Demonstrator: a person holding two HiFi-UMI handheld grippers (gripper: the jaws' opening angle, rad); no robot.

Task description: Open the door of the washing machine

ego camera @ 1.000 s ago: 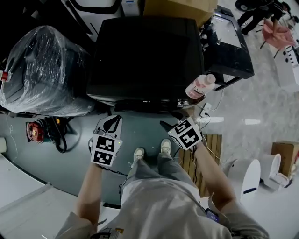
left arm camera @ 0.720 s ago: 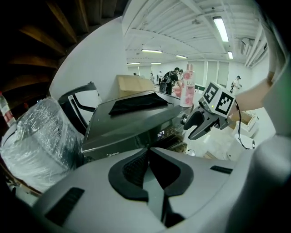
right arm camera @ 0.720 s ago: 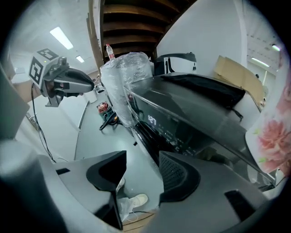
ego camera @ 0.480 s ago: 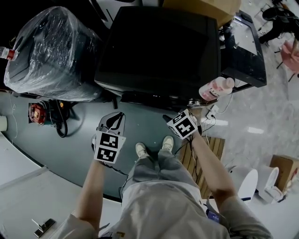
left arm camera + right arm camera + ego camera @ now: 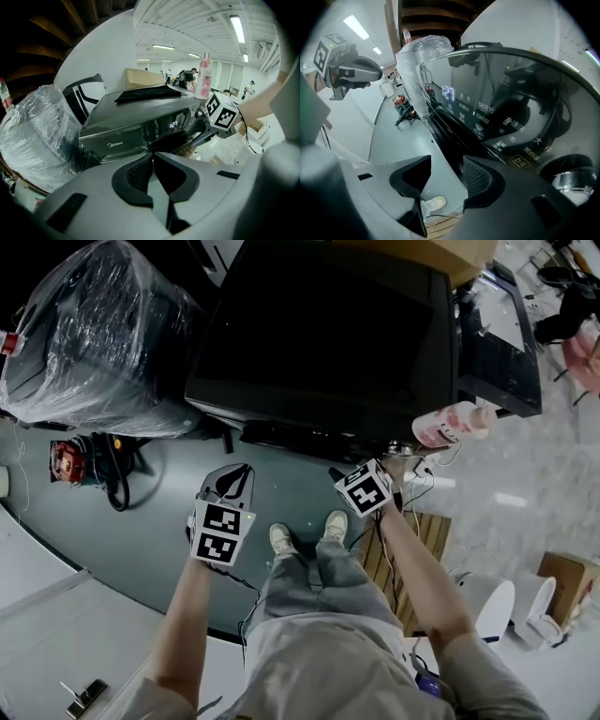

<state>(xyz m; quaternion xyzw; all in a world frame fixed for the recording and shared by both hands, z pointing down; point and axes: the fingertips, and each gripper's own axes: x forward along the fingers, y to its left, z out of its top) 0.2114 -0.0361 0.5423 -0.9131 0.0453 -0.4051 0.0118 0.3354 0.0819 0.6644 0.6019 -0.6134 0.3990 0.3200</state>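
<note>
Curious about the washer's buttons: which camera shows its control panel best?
The right gripper view: the control panel is close, lit symbols clear. The left gripper view shows it small and far; the head view sees only the machine's dark top.

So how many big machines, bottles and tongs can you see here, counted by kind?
Dark grey washing machine: 1
Bulky thing wrapped in clear plastic: 1
Pink plastic bottle: 1
Grey tongs with marker cubes, left tongs and right tongs: 2
Total: 5
</note>
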